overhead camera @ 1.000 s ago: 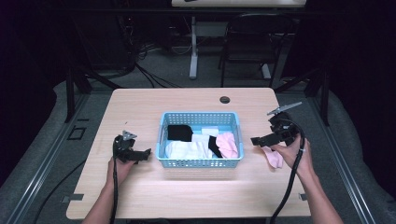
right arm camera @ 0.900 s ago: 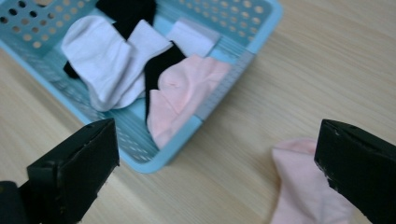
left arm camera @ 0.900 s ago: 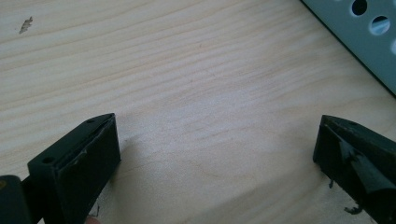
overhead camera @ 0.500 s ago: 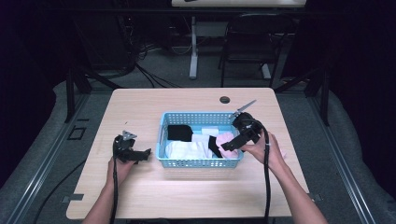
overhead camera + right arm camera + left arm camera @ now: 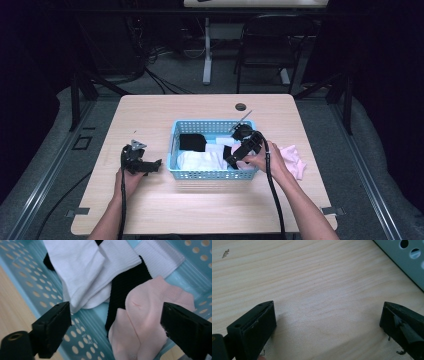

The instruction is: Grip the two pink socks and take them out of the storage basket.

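A light blue perforated basket [image 5: 176, 145] stands mid-table with white socks [image 5: 200, 159], a black sock [image 5: 192, 142] and a pink sock inside. My right gripper [image 5: 231, 161] hangs open over the basket's right half. In the right gripper view its jaws stand wide apart above the pink sock [image 5: 147, 315], which lies on a black sock [image 5: 125, 285] beside white socks [image 5: 85, 267]. Another pink sock [image 5: 295, 159] lies on the table right of the basket. My left gripper [image 5: 156, 164] rests open on the wood just left of the basket, with bare table [image 5: 317, 290] between its jaws.
A round cable hole [image 5: 240, 106] sits near the table's far edge. Beyond the table are a chair [image 5: 267, 45] and cables on the floor. The basket's corner [image 5: 409, 257] shows at the top right of the left gripper view.
My right gripper has moved left from beside the table's pink sock to over the basket's right half. The left gripper has stayed put.
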Demonstrator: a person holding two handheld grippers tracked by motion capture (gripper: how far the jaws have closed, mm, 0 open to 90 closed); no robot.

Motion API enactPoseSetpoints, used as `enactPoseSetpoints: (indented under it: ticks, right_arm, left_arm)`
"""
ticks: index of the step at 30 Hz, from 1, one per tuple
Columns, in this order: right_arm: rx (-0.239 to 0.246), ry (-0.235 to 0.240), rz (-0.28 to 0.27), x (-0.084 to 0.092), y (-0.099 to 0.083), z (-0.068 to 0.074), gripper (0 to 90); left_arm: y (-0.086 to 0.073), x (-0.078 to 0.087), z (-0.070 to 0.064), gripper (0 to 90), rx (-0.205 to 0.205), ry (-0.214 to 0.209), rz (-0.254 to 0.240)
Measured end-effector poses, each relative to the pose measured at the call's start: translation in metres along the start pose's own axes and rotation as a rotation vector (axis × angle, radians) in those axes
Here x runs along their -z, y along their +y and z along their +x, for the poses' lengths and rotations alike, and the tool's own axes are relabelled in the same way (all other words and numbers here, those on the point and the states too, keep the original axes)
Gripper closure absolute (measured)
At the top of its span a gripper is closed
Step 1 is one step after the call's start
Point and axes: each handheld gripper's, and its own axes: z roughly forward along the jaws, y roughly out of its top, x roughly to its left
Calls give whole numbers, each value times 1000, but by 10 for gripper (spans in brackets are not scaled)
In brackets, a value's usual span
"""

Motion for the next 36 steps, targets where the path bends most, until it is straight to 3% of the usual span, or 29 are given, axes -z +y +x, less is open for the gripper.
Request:
enactPoseSetpoints:
  ticks: [2,4,5,8,9,11,12,17,23,27,32,36]
  right_arm:
    - [-16,-3,-1,-6,0,-1,144]
    - [-9,-33,50,-13,1,-2,156]
    - [-9,-33,50,-13,1,-2,156]
    - [-26,-81,65,-20,-1,-1,189]
    - [-22,-99,101,-23,0,-3,238]
    - [-28,-108,110,-24,0,-3,278]
    - [-43,-111,84,-26,0,-2,310]
    - [-26,-135,138,-29,2,-3,379]
    - [-40,-136,155,-33,2,-5,513]
    - [-58,-140,160,-36,2,-6,696]
    - [-63,-137,165,-36,2,-7,794]
    - [-81,-126,138,-33,0,-8,826]
  left_arm:
    - [0,0,0,5,-1,0,0]
    - [0,0,0,5,-1,0,0]
    - [0,0,0,5,0,-1,0]
    - [0,0,0,5,-1,-1,0]
    - [0,0,0,5,-1,-1,0]
    - [0,0,0,5,0,-2,0]
    - [0,0,0,5,-1,-2,0]
    - [0,0,0,5,-1,-2,0]
    - [0,0,0,5,-1,-1,0]
    - [0,0,0,5,-1,-2,0]
    - [0,0,0,5,-1,-1,0]
    - [0,0,0,5,-1,-2,0]
